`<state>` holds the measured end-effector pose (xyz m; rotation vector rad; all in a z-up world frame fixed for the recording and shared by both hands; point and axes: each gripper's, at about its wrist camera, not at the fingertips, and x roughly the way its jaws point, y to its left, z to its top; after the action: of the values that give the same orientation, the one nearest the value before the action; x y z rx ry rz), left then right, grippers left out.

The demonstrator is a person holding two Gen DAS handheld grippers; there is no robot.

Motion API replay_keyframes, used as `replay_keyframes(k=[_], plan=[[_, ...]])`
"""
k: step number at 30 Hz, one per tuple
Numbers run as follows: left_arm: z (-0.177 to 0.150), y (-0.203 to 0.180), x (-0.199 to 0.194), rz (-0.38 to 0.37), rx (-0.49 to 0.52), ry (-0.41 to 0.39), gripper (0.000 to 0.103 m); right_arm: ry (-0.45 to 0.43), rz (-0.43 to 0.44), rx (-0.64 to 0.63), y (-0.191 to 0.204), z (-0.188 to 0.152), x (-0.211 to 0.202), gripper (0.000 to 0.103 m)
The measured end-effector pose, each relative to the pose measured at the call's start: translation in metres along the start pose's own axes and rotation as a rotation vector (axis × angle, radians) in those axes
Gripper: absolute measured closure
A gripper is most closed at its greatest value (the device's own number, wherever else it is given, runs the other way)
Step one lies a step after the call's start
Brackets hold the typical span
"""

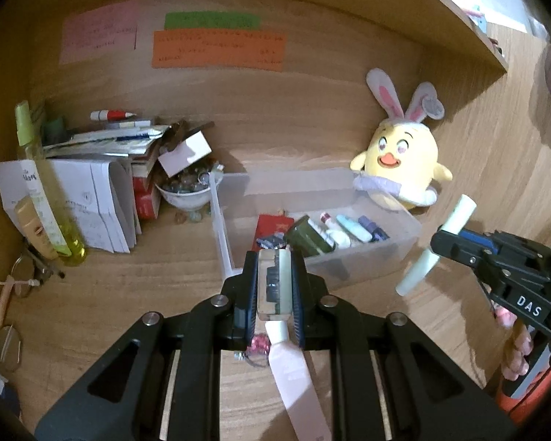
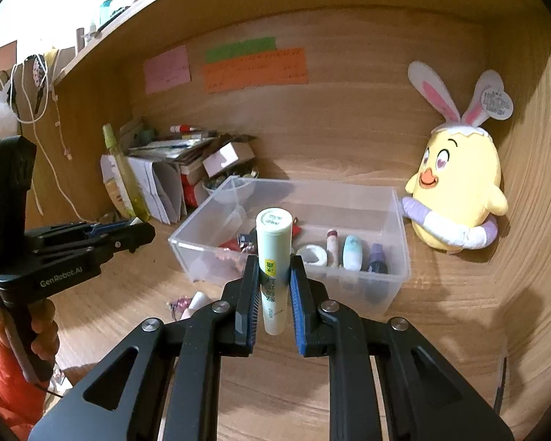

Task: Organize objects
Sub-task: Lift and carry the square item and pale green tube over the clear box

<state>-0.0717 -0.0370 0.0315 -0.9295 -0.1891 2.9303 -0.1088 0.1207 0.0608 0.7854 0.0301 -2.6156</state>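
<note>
**Grippers carry two tubes toward clear storage box**

Right gripper (image 2: 273, 286) pinches a pale green tube (image 2: 272, 257) at mid-length, its long axis upright, capped end up. Directly beyond it, at the centre of the right wrist frame, sits the clear plastic box (image 2: 400, 257) with small cosmetics lined along its near wall. Left gripper (image 1: 274, 286) clamps the clear cap (image 1: 274, 283) of a pink-white tube (image 1: 294, 378), whose body trails toward the lower frame edge; the box lies just ahead. By this view, the right gripper looks nearer the open box.
</note>
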Motion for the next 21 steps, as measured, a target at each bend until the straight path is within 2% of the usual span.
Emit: replay_keyframes(k=[10,21], plan=[[0.021,0.0,0.013,-0.004,-0.027,-0.025,0.087,-0.044,-0.014,0.011,-0.007,0.017,-0.004,0.089],[0.036,0.002,0.041,0.004,-0.058,0.003,0.087,-0.087,-0.047,0.018,-0.022,0.04,-0.002,0.089]])
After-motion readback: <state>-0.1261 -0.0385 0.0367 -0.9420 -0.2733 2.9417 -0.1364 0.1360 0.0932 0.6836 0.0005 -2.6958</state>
